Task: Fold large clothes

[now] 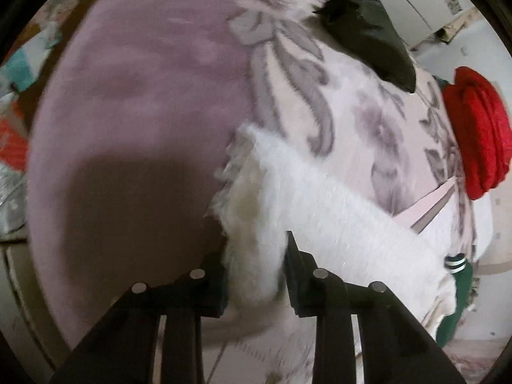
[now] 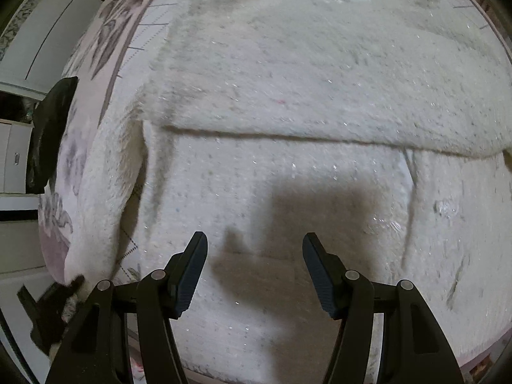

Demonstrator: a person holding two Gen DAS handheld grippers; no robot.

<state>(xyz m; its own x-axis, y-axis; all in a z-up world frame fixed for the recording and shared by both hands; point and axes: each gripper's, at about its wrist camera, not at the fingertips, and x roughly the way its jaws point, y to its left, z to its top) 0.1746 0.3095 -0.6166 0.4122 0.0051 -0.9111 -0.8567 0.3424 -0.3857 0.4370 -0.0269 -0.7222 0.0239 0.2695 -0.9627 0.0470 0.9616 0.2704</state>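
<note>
A large fluffy white sweater (image 2: 288, 80) lies spread on a bed covered with a mauve floral blanket (image 1: 144, 80). One sleeve is folded across the body, its edge making a straight line across the right wrist view. My left gripper (image 1: 256, 262) is shut on the cuff end of the other white sleeve (image 1: 320, 192), which stretches away to the right. My right gripper (image 2: 254, 249) is open and empty, hovering just above the sweater's lower body. The left gripper also shows dark and blurred at the lower left of the right wrist view (image 2: 54, 300).
A black garment (image 1: 368, 35) lies at the blanket's far edge, and a folded red garment (image 1: 476, 134) sits at the right. A green item with white stripes (image 1: 457, 275) lies beside the sweater. White cabinets (image 2: 41, 38) stand beyond the bed.
</note>
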